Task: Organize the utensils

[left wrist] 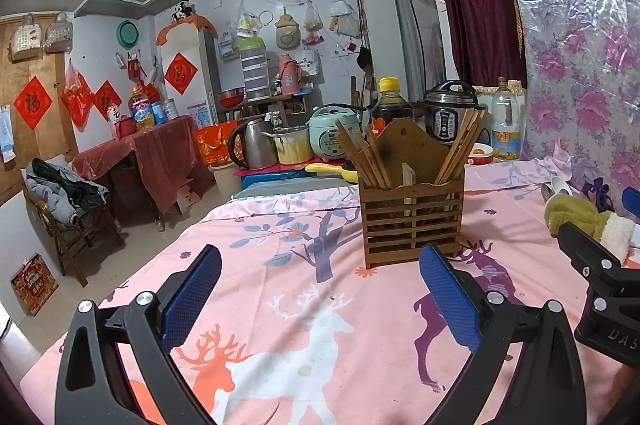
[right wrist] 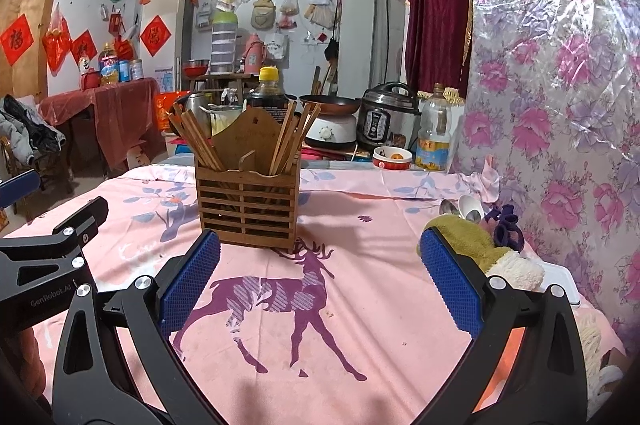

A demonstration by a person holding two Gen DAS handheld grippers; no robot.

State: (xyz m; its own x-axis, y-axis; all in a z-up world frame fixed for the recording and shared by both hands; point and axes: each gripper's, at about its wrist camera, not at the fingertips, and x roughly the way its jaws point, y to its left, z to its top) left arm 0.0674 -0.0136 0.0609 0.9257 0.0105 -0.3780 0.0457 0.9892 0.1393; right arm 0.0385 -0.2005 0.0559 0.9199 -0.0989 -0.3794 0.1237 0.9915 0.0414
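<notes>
A slatted wooden utensil holder [left wrist: 412, 221] [right wrist: 248, 209] stands upright on the pink deer-print tablecloth [left wrist: 304, 305] [right wrist: 360, 305], with wooden chopsticks [left wrist: 368, 157] [right wrist: 196, 141] fanned out of its left and right compartments. Spoons [right wrist: 466, 209] [left wrist: 554, 187] lie at the right, beside a green and white plush cloth [right wrist: 472, 245] [left wrist: 580, 217]. My left gripper [left wrist: 320, 293] is open, low over the cloth, short of the holder. My right gripper [right wrist: 320, 281] is open too, nothing between its pads, with the holder just ahead to the left.
Behind the table's far edge stand a rice cooker [left wrist: 332, 135], a pressure cooker [right wrist: 386, 117], a kettle [left wrist: 252, 143], a dark sauce bottle [right wrist: 267, 93] and an oil bottle [right wrist: 434, 133]. A floral plastic-covered wall [right wrist: 560, 85] runs along the right. A chair with clothes [left wrist: 64, 201] stands left.
</notes>
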